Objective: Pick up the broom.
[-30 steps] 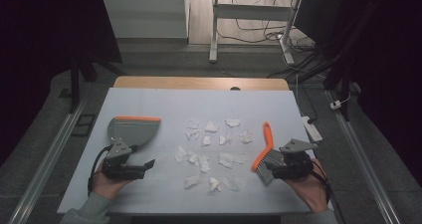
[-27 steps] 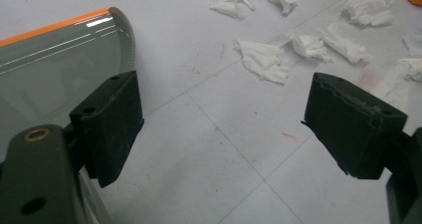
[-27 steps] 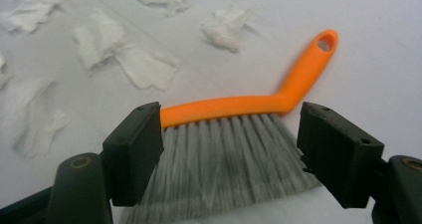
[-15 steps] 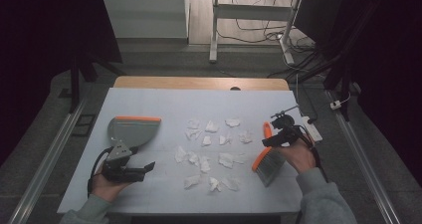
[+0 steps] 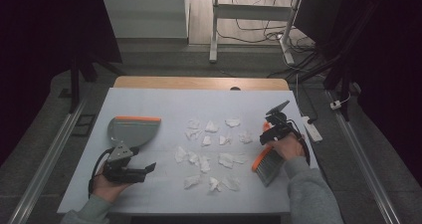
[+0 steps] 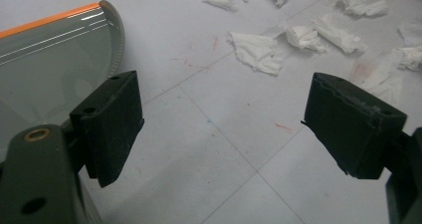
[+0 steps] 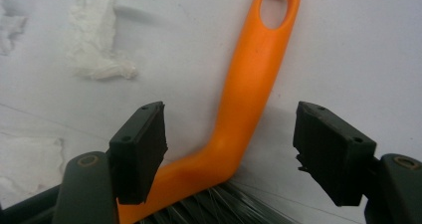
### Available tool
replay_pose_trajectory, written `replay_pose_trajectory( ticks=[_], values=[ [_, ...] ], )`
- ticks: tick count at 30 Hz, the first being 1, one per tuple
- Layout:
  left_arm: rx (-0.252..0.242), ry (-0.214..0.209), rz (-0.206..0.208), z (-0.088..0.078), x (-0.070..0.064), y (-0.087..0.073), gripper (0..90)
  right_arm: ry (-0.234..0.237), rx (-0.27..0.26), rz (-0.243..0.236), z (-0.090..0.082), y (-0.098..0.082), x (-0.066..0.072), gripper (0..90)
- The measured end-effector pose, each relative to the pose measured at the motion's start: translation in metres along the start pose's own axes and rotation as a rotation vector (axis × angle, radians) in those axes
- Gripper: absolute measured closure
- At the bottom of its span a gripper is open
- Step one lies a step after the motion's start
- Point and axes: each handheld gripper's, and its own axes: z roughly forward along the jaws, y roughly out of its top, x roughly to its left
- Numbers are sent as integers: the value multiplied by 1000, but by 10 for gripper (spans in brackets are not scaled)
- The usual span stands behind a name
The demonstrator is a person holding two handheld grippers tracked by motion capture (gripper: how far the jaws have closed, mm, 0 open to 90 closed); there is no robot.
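The right gripper point(image 5: 272, 126) has moved forward over the bent orange plastic handle point(image 7: 249, 84) of the hand brush point(image 5: 266, 163), whose grey bristles lie on the table just under the person's right wrist. A second ago this gripper sat lower, beside the bristle end; now its jaws stand spread, one on each side of the handle, with the bend of the handle between them and not yet pinched. That suggests the grasp on the brush is about to be made, so sweeping has not started.

The left gripper point(image 5: 130, 171) has hardly shifted. Its jaws are also released and hold nothing; bare white table surface point(image 6: 234, 149) lies between them. The grey translucent dustpan with an orange lip point(image 5: 133, 131) rests just ahead of it, its curved edge next to one jaw in the left gripper view, untouched.

The scattered crumpled white paper scraps point(image 5: 211, 149) lie between the two grippers, none displaced. My guess is that closing on the handle comes next, then taking up the dustpan.
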Motion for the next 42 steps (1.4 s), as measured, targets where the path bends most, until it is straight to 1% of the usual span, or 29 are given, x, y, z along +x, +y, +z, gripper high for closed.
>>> replay_pose_trajectory(
  ticks=[2,5,6,9,10,11,12,13,14,15,17,18,19,21,22,23,24,26,30,32,34,35,36,37,38,39,40,41,42],
  values=[
    [0,-1,0,0,0,0,163,3,10,17,2,1,0,304],
    [-1,-1,-3,0,0,0,163,-3,13,24,5,0,1,325],
    [-1,-1,-3,0,0,0,164,-4,24,22,6,0,1,338],
    [0,-4,-3,0,1,0,163,-16,47,29,10,-2,3,427],
    [1,-4,-4,1,1,0,163,-16,47,29,10,-2,3,427],
    [1,-5,-3,1,1,0,163,-16,55,36,12,-4,4,483],
    [1,-5,-3,1,1,0,163,-32,56,35,11,-4,5,511],
    [1,-5,-2,1,1,0,163,-32,56,35,11,-4,5,511],
    [1,-5,-1,1,1,0,163,-33,55,57,11,-5,6,568],
    [0,-4,0,1,0,0,163,-33,55,57,11,-5,6,568],
    [-2,-5,-1,0,0,0,163,-40,55,82,11,-6,7,610],
    [-2,-5,-1,0,1,-1,163,-44,43,95,10,-7,8,670],
    [-2,-5,-1,0,1,-1,163,-44,43,95,10,-7,8,670],
    [-2,-7,0,0,1,-1,163,-43,31,103,10,-8,8,704],
    [-2,-7,1,0,0,-1,163,-50,26,90,10,-9,9,707],
    [-2,-8,0,0,0,-1,163,-50,26,90,10,-9,9,707],
    [-2,-7,-1,-1,0,-1,163,-53,24,74,10,-10,10,709],
    [-5,-7,-3,-1,0,-1,163,-51,19,67,9,-10,10,710],
    [-2,-5,-4,0,1,-1,163,-30,4,28,9,-11,7,712],
    [-1,-4,-6,0,1,-1,163,-23,16,2,8,-12,5,712],
    [-2,-3,-7,1,2,0,163,-14,13,-12,5,-13,2,713],
    [-2,-2,-7,1,2,0,163,10,-2,-14,-1,-15,-2,713],
    [-3,-2,-8,1,2,0,163,10,-2,-14,-1,-15,-2,713],
    [-3,-2,-9,1,2,0,163,26,-11,-21,-4,-15,-5,713],
    [-3,-2,-9,1,3,0,162,40,-23,-16,-7,-16,-7,713],
    [-3,-2,-9,1,3,0,162,53,-32,-27,-17,-18,-12,713],
    [-3,-2,-8,1,3,0,162,67,-46,-19,-22,-19,-14,714],
    [-3,-2,-8,1,2,0,162,67,-46,-19,-22,-19,-14,714],
    [-3,-1,-7,1,2,0,162,103,-78,-19,-32,-21,-18,714]
  ],
)
